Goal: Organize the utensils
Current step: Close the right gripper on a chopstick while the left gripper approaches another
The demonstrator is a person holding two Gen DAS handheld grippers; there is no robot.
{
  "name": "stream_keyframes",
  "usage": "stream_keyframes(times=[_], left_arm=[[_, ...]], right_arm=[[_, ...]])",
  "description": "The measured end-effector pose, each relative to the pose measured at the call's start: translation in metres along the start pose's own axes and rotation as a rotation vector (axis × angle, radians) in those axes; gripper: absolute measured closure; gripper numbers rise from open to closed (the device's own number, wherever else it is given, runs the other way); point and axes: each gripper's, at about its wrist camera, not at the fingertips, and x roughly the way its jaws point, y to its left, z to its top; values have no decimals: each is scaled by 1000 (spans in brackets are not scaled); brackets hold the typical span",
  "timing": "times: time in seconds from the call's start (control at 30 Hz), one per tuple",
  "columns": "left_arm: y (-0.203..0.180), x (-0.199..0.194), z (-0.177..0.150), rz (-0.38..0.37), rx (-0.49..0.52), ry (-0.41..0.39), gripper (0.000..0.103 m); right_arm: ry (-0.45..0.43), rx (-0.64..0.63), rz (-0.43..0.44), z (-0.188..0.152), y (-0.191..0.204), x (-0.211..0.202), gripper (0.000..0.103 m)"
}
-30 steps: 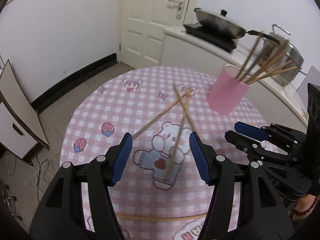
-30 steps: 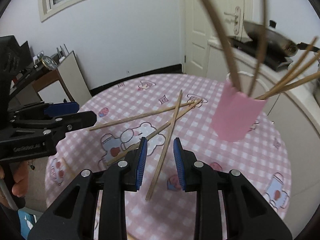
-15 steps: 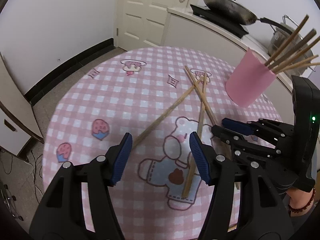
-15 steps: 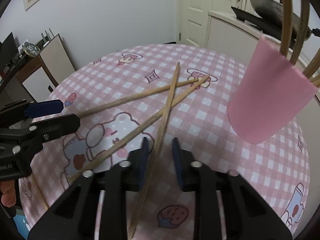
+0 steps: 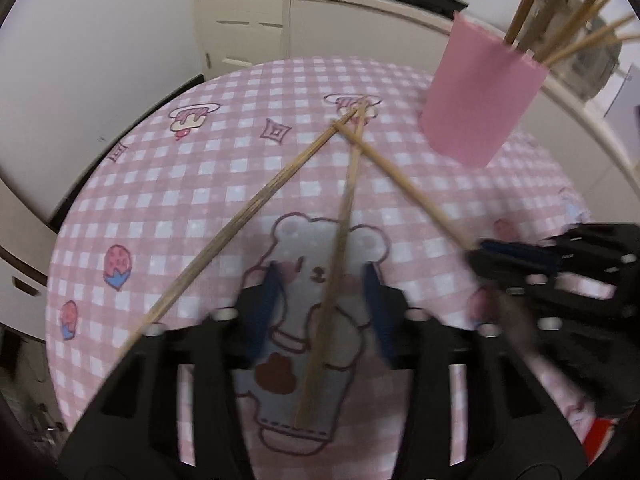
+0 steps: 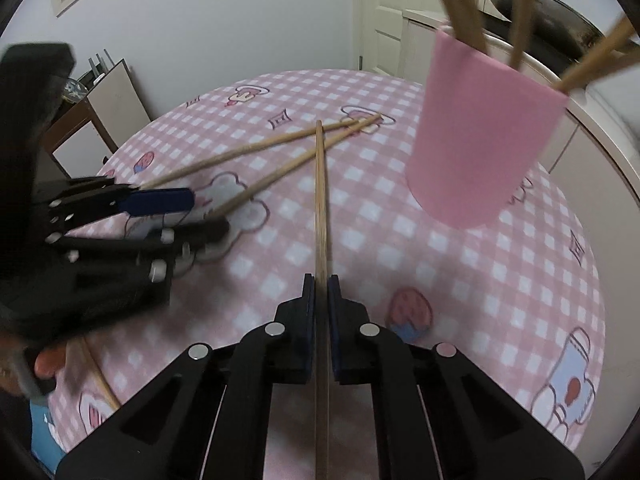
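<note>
Both grippers have come down closer to the tablecloth [image 5: 168, 184] since a second ago, and the right gripper [image 6: 321, 280], which then stood apart over a stick, is now sitting clamped on it. That chopstick [image 6: 320, 184] is running straight out from between the blue pads toward the far side of the table, and its tail is passing back between the two black arms to the bottom of the right wrist view. The left gripper [image 5: 320, 284] is hovering low over the bear print, and its jaws are closing with a second chopstick [image 5: 340, 240] lying between them; the pads are not pressing on it (motion blur is softening their edges, but a clear gap is showing on each side). A third chopstick [image 5: 240, 232] is lying on the cloth just left of the left gripper, slanting up to the right. All three sticks are crossing near their far tips, close to a small cartoon print. The pink cup [image 5: 480, 96] is standing upright on the table beyond and to the right of the crossing, well apart from both grippers, with several more chopsticks [image 5: 576, 8] leaning out of it. A dark pan [image 6: 560, 12] is sitting on the counter behind the cup.
</note>
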Motion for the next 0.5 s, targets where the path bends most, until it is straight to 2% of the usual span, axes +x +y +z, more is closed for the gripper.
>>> stream_keyframes(times=[0.07,0.1,0.13,0.5], left_arm=[[1,-3,-3,6,0,-2,79],[2,-5,-5,3,0,2,89],[3,-7,-7,2,3,5,93],[2,-40,-54,32,57,70,94]], right_arm=[[7,1,7,-7,-5,-6,98],[11,-1,9,-10,-5,-8,98],[14,-2,10,-13,-7,-10,98],[63,-21,11,-44,-9,-32,98]])
